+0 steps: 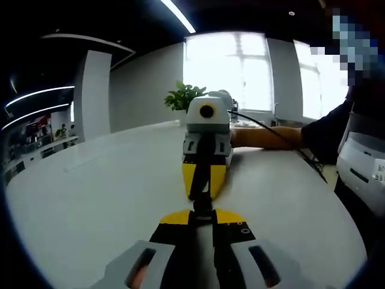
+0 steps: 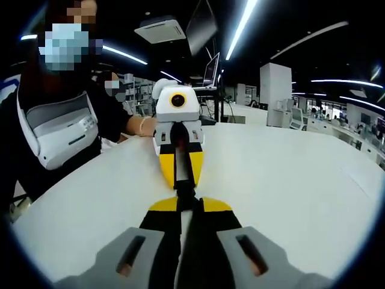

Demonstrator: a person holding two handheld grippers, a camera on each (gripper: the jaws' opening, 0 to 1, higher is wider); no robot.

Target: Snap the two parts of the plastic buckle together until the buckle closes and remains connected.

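The black plastic buckle (image 1: 203, 203) is seen edge-on as a thin dark strip, held between the two grippers just above the white table. My left gripper (image 1: 203, 213) rises from the bottom of the left gripper view, its yellow-tipped jaws shut on the near end. My right gripper (image 1: 203, 192) faces it tip to tip, shut on the far end. In the right gripper view the same meeting appears: my right gripper (image 2: 183, 203) holds the buckle (image 2: 184, 192) against my left gripper (image 2: 181, 182). Whether the two halves are latched is hidden by the jaws.
The round white table (image 1: 90, 198) spreads widely on both sides of the grippers. A potted plant (image 1: 183, 96) stands at its far edge. A person's forearm (image 1: 267, 137) rests on the table, with a black cable (image 1: 301, 150) beside it. A monitor (image 2: 212, 69) stands behind.
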